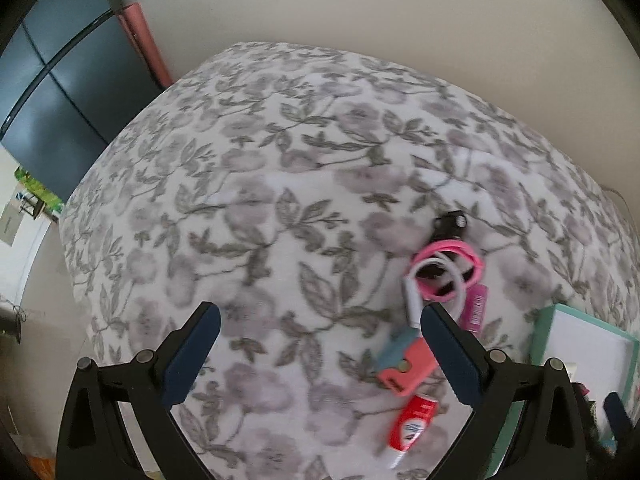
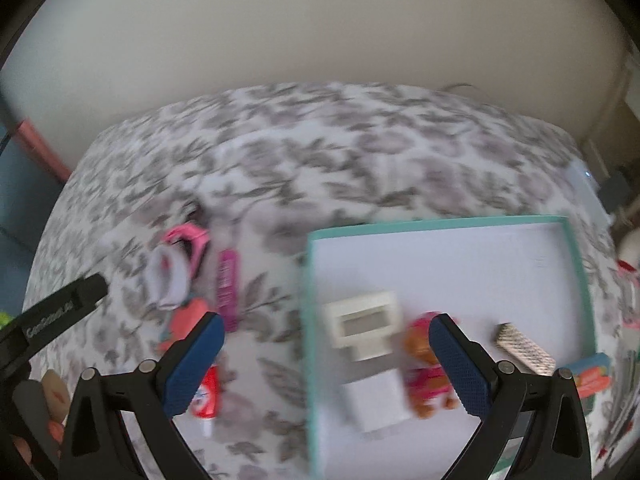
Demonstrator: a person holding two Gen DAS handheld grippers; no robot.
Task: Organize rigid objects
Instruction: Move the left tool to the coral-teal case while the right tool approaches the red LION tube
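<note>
The right wrist view is motion-blurred; the toy figure (image 2: 424,364) lacks detail.

Teal-rimmed tray (image 2: 576,264) with toys inside; cables (image 1: 448,276), tube (image 1: 412,424) on floral bedspread beside.

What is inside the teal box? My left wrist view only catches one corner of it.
Observer: Four things lie in the teal box: a cream framed piece, a white block, a pink and brown toy figure and a patterned bar.
Operator: Any room left in it?
Observer: Yes. Its far half is bare, and everything sits along the near side.
Operator: Is the right gripper carrying anything?
Observer: No. The right gripper is open with nothing clamped, above the box's left wall.
</note>
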